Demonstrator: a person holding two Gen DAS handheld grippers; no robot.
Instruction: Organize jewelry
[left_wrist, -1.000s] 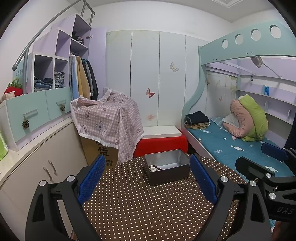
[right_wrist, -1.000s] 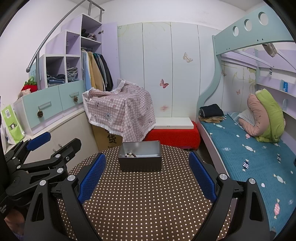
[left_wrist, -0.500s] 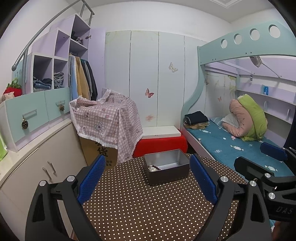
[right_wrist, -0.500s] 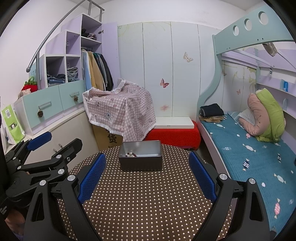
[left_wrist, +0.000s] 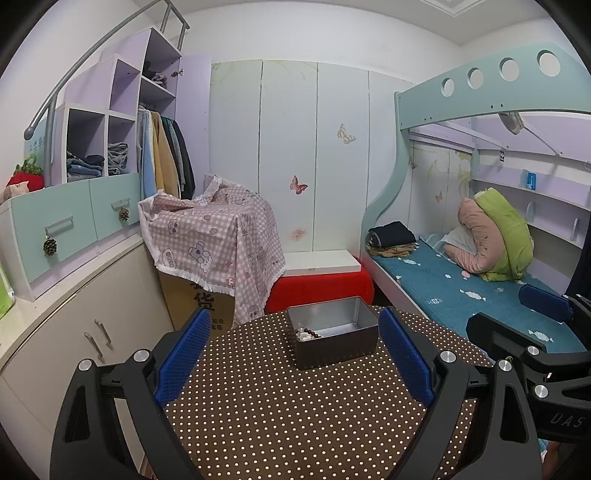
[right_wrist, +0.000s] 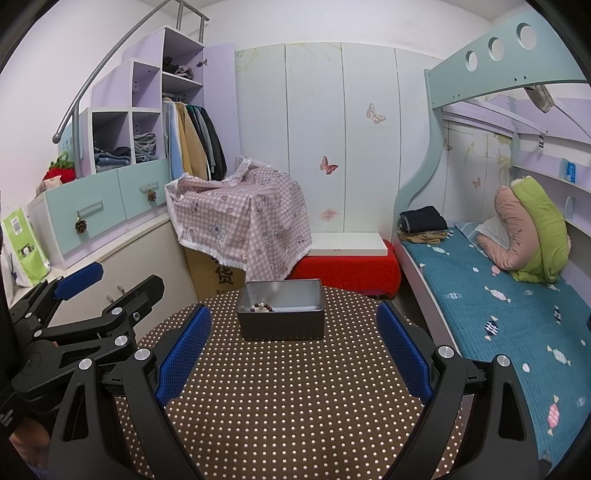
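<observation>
A grey metal tin (left_wrist: 334, 332) stands open at the far side of a round table with a brown polka-dot cloth (left_wrist: 295, 417). Beaded bracelets (left_wrist: 308, 335) lie in its left corner; they also show in the right wrist view (right_wrist: 261, 307) inside the tin (right_wrist: 281, 310). My left gripper (left_wrist: 293, 354) is open and empty, held above the table short of the tin. My right gripper (right_wrist: 293, 352) is open and empty, also short of the tin. Each gripper shows at the edge of the other's view.
A box under a pink checked cloth (left_wrist: 214, 240) and a red bench with a white board (left_wrist: 321, 280) stand behind the table. A bunk bed with a teal cover (left_wrist: 461, 291) is on the right. Cabinets and drawers (left_wrist: 66, 280) line the left wall.
Both grippers stay open and nearly still. The views shift only slightly; the tin and beads have not moved.
</observation>
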